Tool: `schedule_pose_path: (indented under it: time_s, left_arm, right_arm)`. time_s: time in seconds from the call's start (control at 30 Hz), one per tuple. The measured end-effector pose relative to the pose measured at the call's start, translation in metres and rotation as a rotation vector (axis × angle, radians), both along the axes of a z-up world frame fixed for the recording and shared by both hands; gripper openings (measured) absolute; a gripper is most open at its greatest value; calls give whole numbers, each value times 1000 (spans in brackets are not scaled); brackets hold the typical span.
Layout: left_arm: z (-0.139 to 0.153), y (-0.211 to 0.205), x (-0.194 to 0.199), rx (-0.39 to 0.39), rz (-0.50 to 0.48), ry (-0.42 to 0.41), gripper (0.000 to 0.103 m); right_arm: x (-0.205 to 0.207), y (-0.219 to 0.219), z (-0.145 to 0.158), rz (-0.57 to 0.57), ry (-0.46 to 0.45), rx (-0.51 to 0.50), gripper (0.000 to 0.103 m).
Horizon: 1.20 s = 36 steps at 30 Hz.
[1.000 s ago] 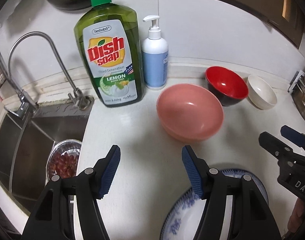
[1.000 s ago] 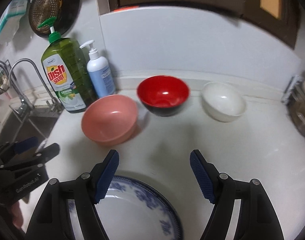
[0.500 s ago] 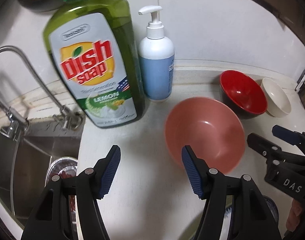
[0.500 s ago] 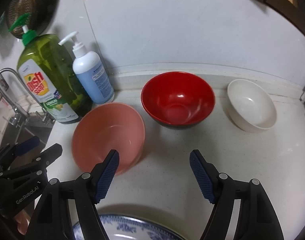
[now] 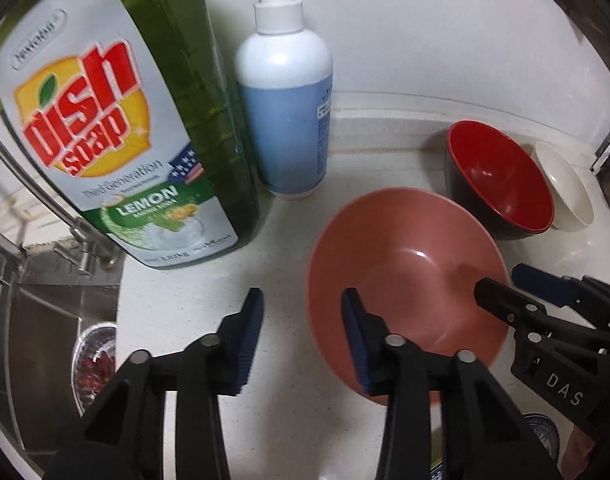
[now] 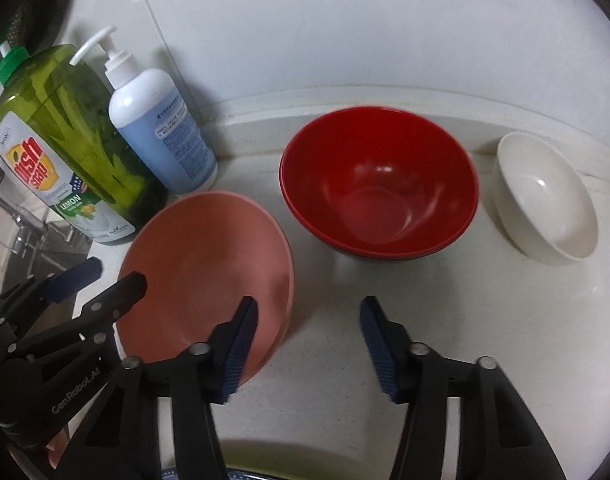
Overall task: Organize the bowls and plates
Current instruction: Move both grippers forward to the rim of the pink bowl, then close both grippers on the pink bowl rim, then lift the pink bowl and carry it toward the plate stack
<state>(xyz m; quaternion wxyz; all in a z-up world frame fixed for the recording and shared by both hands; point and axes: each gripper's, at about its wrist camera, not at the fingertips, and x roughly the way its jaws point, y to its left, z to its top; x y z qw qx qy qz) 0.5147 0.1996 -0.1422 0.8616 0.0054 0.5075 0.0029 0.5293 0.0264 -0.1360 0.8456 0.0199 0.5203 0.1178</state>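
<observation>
A pink bowl (image 5: 409, 276) (image 6: 209, 276) sits on the white counter, with a red bowl (image 6: 379, 184) (image 5: 501, 176) and a small white bowl (image 6: 545, 196) (image 5: 565, 184) to its right. My left gripper (image 5: 303, 336) is open and straddles the pink bowl's left rim, one finger inside, one outside. My right gripper (image 6: 309, 344) is open; its left finger is over the pink bowl's right rim, the other over bare counter. A blue-patterned plate's edge (image 5: 545, 436) shows at the bottom.
A green dish soap bottle (image 5: 117, 120) (image 6: 61, 140) and a white-and-blue pump bottle (image 5: 285, 108) (image 6: 161, 120) stand behind the pink bowl. A sink (image 5: 45, 320) with a faucet (image 5: 21, 184) lies left. The counter (image 6: 485, 320) meets the wall at the back.
Both grippers have moved forward and down to the pink bowl, one at each side of its rim. The blue plate has slipped almost out of view.
</observation>
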Motion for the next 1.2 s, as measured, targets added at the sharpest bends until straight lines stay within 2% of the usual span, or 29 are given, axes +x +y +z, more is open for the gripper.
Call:
schedule_pose_path:
  time_s: [0.2,0.3,0.43,0.7,1.2]
  left_arm:
    - [-7,-3,5,-22,-21,32,15]
    - [-11,-2,6,-43,-18,45,10]
    - [-11,-1,4,-54,-5,44,10]
    - [0,-2,-9,-70,10,24,10]
    - [48,-30,-52,-120,0,-51,10]
  right_arm:
    - [2,2,-4,16,17,13,31]
    - [2,4,-2,25,13,9,23]
    - [1,7,-2,39,12,4,14]
    - [-6,1,3,32,7,14,12]
    - [-52,-30,51,5,-100,25,12]
